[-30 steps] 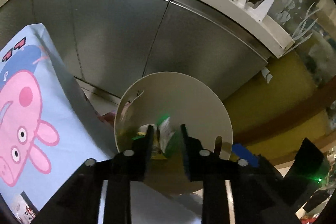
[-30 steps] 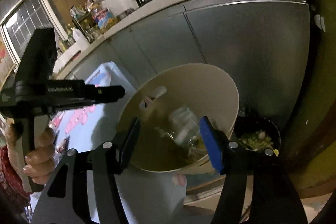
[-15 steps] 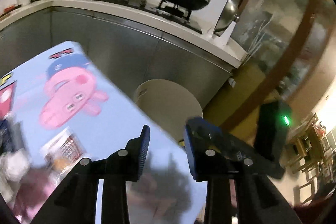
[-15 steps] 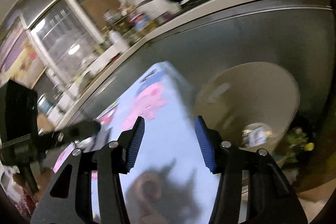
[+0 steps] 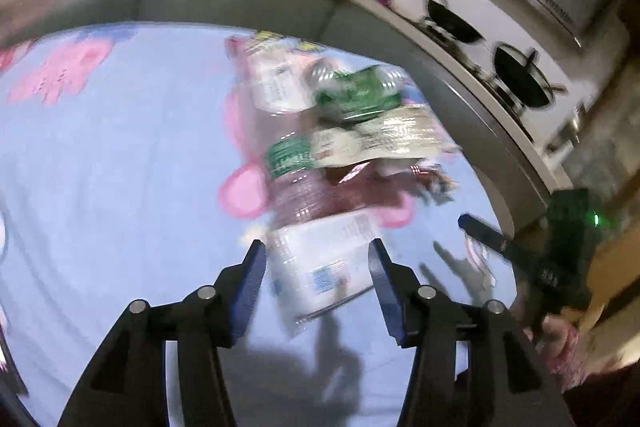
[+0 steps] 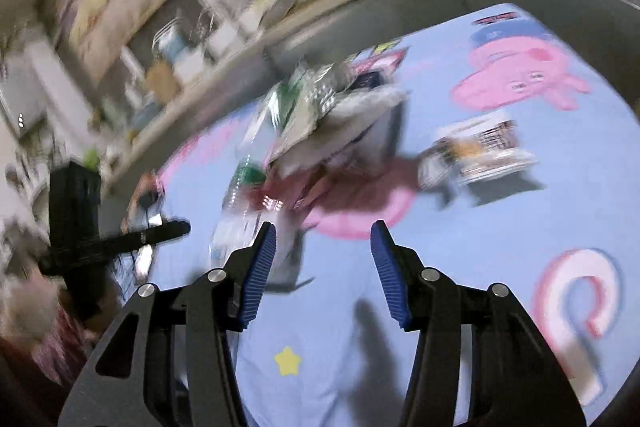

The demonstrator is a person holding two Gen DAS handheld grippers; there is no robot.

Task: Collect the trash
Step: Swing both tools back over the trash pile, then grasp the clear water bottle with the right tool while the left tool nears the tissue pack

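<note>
You have both tools spread and empty over the blue cartoon cloth point(image 5: 120, 155) that covers the bench, which fits a reach for the next piece of trash. Your left hand-held gripper point(image 5: 316, 269) has its jaws wide apart, and they frame the near edge of a white printed packet point(image 5: 324, 259) lying flat on the cloth; the opening looks matched to the packet's width, so a straight push forward would put a pad on each side. Behind that packet the rest of the trash sits in one loose heap point(image 5: 340, 131): a clear bottle with a green label, another green wrapper, pale packets and something dark red, overlapping each other, though blur hides exactly what touches what. Your right hand-held gripper point(image 6: 323, 269) is likewise released and holds nothing; from its view it aims at the near side of the same heap point(image 6: 312, 131), while a separate printed packet point(image 6: 480, 151) lies apart to the right on the cloth. Because the heap is stacked, taking the nearest loose piece first probably disturbs the least. No bin shows in either view.
</note>
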